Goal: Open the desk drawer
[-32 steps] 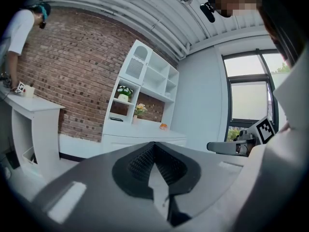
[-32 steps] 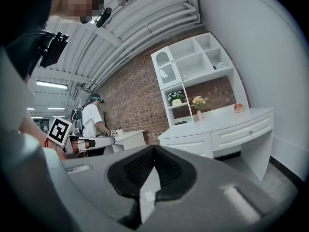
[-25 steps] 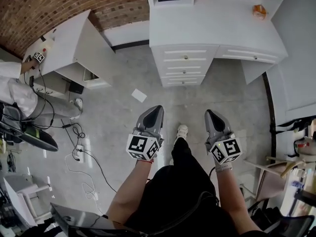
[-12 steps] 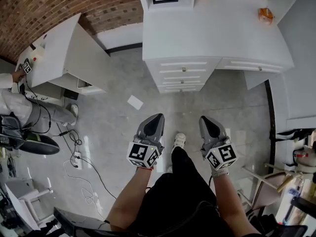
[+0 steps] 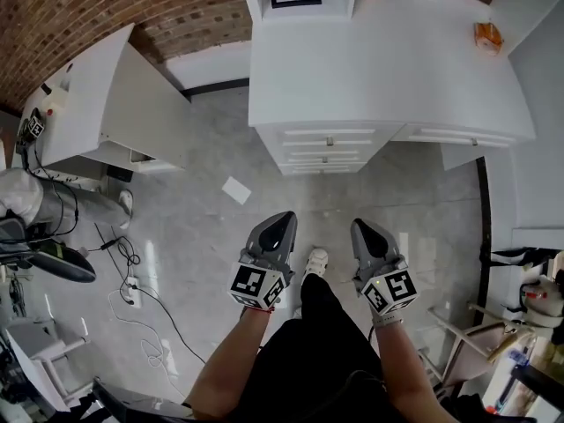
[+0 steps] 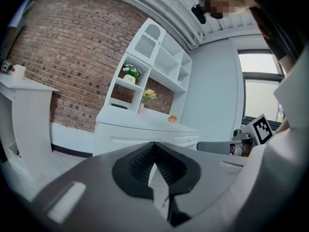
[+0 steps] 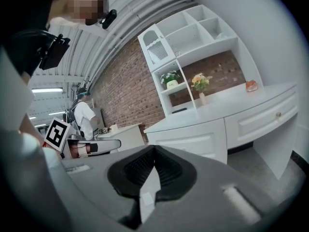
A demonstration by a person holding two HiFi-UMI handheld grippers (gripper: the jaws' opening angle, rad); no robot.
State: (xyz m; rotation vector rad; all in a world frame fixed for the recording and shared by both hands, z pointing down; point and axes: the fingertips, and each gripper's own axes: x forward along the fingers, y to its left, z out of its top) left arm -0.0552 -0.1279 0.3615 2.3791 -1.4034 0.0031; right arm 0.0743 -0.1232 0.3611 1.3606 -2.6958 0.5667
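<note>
While you step closer, tabletop (image 5: 379, 69) sits nearer than second ago; drawers (image 5: 328, 144) shut, well ahead. Your left claw (image 5: 282, 216) and right claw (image 5: 360, 224) both closed, empty. Reach not begun.

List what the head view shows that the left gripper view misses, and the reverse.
Only the head view: the paper scrap and cables on the floor, and the person's shoe. Only the left gripper view: the potted plant on the upper shelves, and the window. Both: the white desk, its orange object, the brick wall.
</note>
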